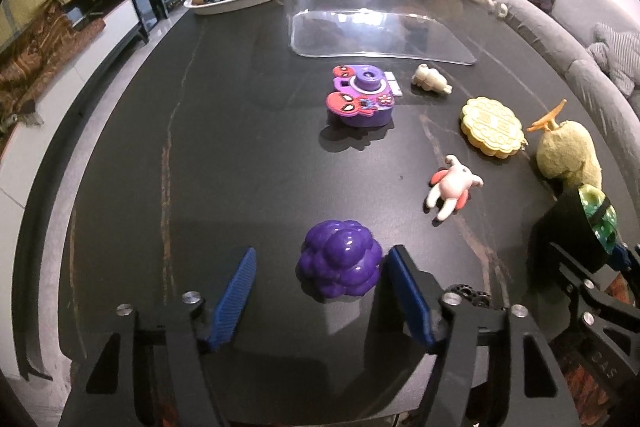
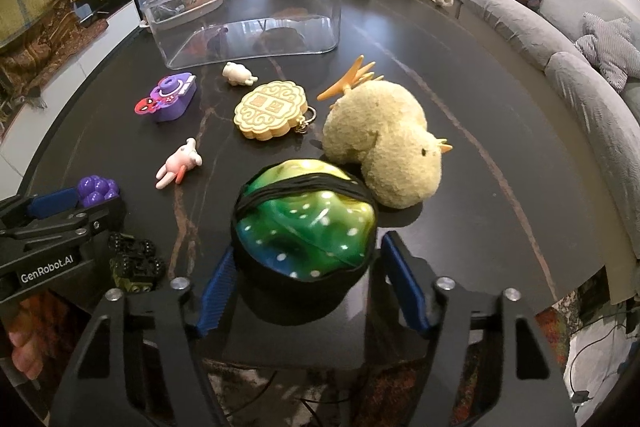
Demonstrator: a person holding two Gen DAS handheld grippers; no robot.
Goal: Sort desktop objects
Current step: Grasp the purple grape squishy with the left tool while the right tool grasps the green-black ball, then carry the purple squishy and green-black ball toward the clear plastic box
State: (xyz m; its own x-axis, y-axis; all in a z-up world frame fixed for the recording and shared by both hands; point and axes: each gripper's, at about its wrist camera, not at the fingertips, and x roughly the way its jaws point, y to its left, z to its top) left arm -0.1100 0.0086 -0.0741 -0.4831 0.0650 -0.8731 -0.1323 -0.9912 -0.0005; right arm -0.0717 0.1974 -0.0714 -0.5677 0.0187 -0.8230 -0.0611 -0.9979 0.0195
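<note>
Two grippers: I see both of them low over the near edge of the dark table.
Left gripper: its blue fingers stand apart, one on each side of the purple grape toy; the right finger is just beside the toy, and I cannot tell if it touches.
Right gripper: its fingers stand apart around the black cup that holds a green-blue ball; whether the pads press on the cup I cannot tell.
Grape toy: it lies near the near edge, on the left side of the cup.
Pink rabbit figure: it lies flat toward the middle of the table, beyond the grape toy.
Purple toy camera: it stands farther in, near the clear bin.
White figure: it lies just beside the camera, in front of the bin.
Mooncake keychain: it lies between the white figure and the yellow plush.
Yellow plush: it lies on its side right behind the cup, toward the right edge.
Clear bin: it stands at the far side of the table, upright.
Small black toy truck: it sits at the near edge, under my left gripper.
</note>
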